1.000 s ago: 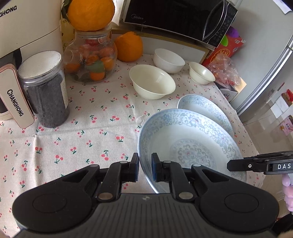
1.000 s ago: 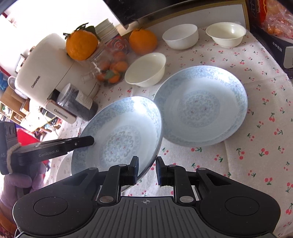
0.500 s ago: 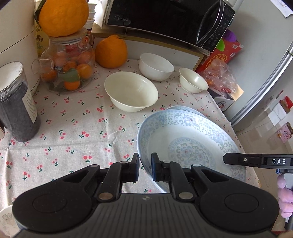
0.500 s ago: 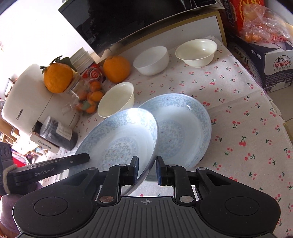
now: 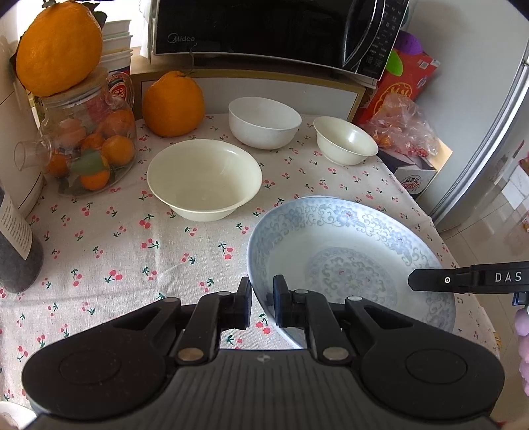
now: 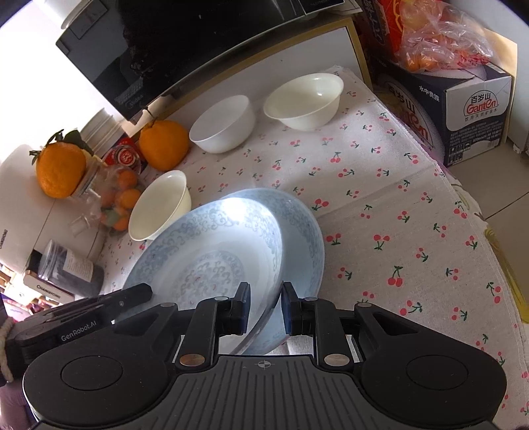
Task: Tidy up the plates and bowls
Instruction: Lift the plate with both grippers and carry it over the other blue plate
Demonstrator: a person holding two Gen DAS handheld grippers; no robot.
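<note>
Both grippers hold one blue-patterned plate (image 5: 347,264) by opposite rims, directly over a second matching plate (image 6: 307,238) that lies on the table. My left gripper (image 5: 262,297) is shut on the plate's near rim. My right gripper (image 6: 264,309) is shut on the other rim of the held plate (image 6: 211,261), which tilts a little. A large cream bowl (image 5: 204,178), a white bowl (image 5: 264,120) and a small cream bowl (image 5: 345,140) stand behind on the cherry-print cloth. The lower plate is hidden in the left wrist view.
A microwave (image 5: 264,29) stands at the back. An orange (image 5: 173,104), a glass jar of small oranges (image 5: 89,139) with an orange on top and a dark jar (image 5: 16,244) stand left. A water carton (image 6: 463,109) sits right of the table edge (image 6: 479,215).
The held plate has moved right and now sits over the second plate, covering it almost fully. Both grippers moved with it and stayed shut.
</note>
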